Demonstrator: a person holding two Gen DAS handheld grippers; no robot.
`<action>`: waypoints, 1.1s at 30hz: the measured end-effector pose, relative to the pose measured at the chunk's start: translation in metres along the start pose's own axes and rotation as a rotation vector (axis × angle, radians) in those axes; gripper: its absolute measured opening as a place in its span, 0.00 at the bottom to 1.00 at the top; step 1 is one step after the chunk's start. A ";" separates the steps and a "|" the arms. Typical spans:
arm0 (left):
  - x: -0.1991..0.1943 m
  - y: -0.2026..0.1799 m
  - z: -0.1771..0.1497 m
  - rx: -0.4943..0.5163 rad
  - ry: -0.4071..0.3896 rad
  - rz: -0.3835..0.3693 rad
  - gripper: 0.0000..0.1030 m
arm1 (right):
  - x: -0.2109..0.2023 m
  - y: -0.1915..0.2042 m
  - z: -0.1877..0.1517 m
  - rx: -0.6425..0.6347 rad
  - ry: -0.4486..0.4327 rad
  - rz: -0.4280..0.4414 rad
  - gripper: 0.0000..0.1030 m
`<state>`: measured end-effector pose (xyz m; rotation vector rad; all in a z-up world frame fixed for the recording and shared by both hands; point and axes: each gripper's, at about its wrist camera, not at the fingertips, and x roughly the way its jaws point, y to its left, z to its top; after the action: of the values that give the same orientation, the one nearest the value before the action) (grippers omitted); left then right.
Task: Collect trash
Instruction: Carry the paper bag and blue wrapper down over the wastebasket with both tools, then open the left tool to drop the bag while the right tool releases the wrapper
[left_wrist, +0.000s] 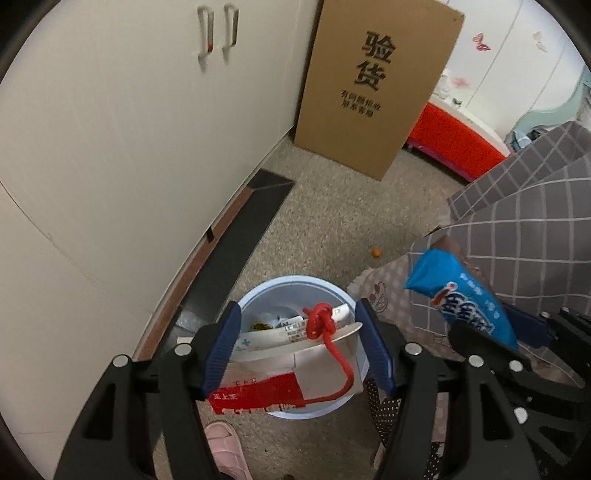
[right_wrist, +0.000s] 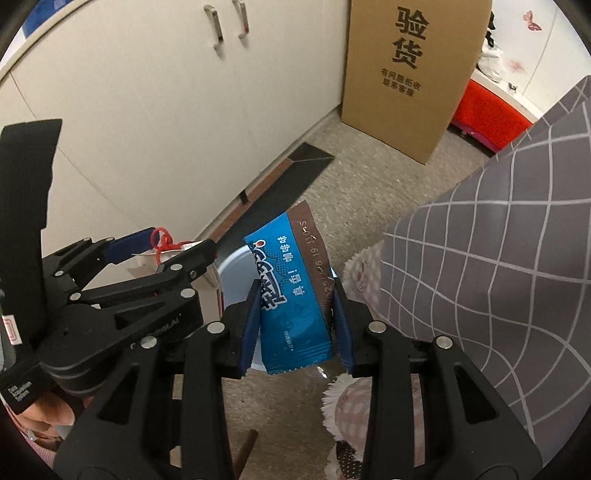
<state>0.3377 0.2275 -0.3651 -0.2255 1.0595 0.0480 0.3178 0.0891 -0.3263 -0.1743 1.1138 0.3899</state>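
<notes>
Over the pale blue trash bin (left_wrist: 295, 291) on the carpeted floor, both grippers hang tilted downward. Between the blue pads of the left gripper (left_wrist: 297, 347) sits a white and red paper bag (left_wrist: 295, 376) with a knotted red cord handle (left_wrist: 321, 325); its jaws stand wide, and from the left wrist view I cannot tell whether the pads press on the bag or merely flank it. The bag lies across the bin's mouth, above other scraps already inside. The right gripper (right_wrist: 295, 321) is closed on a blue snack wrapper (right_wrist: 291, 295), pinched at its sides, with the upper end sticking up past the fingertips; it hangs just above the near rim of the bin, beside the checked bedspread (right_wrist: 498, 258).

Judging from this, the main risk is the bag: it is wide next to the bin's opening and sits across the rim, so on release it could perch there or tip out onto the floor. It could also block the wrapper, which is light and may flutter aside towards the bedding. With the two grippers close together, a hurried release might knock one against the other.
</notes>
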 end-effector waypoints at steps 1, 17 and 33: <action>0.003 -0.001 -0.002 -0.006 0.011 -0.004 0.70 | 0.002 -0.001 -0.001 0.001 0.005 -0.006 0.35; 0.016 0.033 -0.020 -0.104 0.121 0.106 0.77 | 0.028 0.006 0.001 -0.015 0.049 0.011 0.35; -0.007 0.055 -0.030 -0.146 0.140 0.159 0.77 | 0.016 0.017 0.012 -0.035 -0.020 0.011 0.69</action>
<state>0.3005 0.2756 -0.3821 -0.2791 1.2133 0.2568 0.3268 0.1124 -0.3344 -0.1950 1.0892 0.4206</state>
